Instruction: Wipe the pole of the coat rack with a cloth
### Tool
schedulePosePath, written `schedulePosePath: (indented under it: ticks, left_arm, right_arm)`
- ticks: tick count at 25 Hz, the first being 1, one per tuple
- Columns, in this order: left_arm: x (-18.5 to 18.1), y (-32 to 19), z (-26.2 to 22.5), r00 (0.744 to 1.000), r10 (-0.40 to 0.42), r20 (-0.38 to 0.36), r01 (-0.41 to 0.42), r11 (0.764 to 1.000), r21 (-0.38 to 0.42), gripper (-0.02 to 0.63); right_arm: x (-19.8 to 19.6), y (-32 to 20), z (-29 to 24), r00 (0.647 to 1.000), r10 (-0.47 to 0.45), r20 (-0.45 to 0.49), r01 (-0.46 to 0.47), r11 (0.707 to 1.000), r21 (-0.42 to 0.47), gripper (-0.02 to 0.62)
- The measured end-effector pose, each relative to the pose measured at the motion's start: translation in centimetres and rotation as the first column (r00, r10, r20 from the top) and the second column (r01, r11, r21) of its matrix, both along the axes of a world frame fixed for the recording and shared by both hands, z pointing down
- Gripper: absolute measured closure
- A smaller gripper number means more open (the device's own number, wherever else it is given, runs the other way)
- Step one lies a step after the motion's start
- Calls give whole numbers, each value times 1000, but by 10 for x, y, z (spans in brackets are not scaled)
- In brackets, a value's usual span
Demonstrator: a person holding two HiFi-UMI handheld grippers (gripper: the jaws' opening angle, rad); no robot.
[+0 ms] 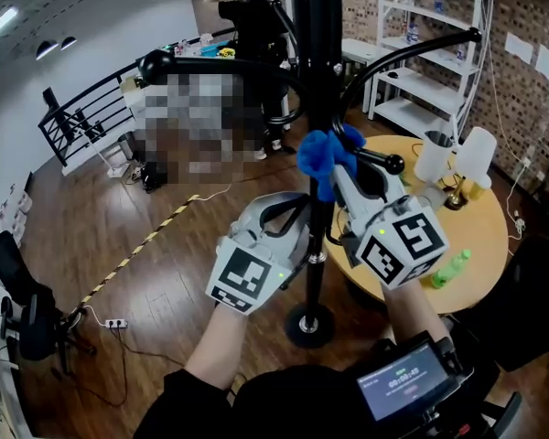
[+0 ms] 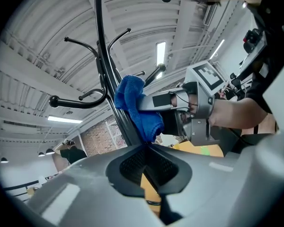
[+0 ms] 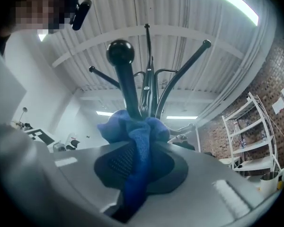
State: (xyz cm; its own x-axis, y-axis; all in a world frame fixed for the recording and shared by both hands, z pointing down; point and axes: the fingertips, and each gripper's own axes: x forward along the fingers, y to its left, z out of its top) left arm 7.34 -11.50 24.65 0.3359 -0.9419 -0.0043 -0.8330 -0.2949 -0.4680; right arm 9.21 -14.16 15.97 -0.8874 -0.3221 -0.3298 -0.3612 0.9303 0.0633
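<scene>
The coat rack's black pole [image 1: 317, 80] rises from a round base [image 1: 309, 324] in front of me. My right gripper [image 1: 335, 168] is shut on a bunched blue cloth [image 1: 326, 156] and holds it against the pole just below the curved hooks. In the right gripper view the cloth [image 3: 132, 129] fills the jaws, with the pole [image 3: 147, 74] and hooks above it. My left gripper [image 1: 302, 212] sits lower and to the left, its jaws shut on the pole. In the left gripper view the pole [image 2: 107, 65] runs down into the gripper [image 2: 146, 148], and the cloth [image 2: 135, 103] is higher up.
A round wooden table [image 1: 483, 245] stands right of the rack, carrying two white jugs [image 1: 434, 156] and a green bottle [image 1: 449, 269]. White shelving [image 1: 430, 44] lines the brick wall. A person [image 1: 252, 26] stands far behind. A railing [image 1: 82, 117] and an office chair [image 1: 18, 302] are at left.
</scene>
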Motion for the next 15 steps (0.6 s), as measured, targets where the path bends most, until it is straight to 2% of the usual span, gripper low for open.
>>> schedulePosePath:
  ticks: [2,8,15]
  left_arm:
    - [-1,-2,7,1000,0,1,0,1000,-20,603]
    - [-3,-8,47,1000,-2,-11,1,995,-104,603]
    - [-9,-7,105,999,-15,-46,5,977,-215,603]
  right_arm:
    - [-1,-1,15,1000,-1,-15,1,1000,-11,543]
    - [-2,-2,90,996,-18,-90,7,993,-118,543]
    - [-1,-4,195,979,-31,-201,-23,965,-262,541]
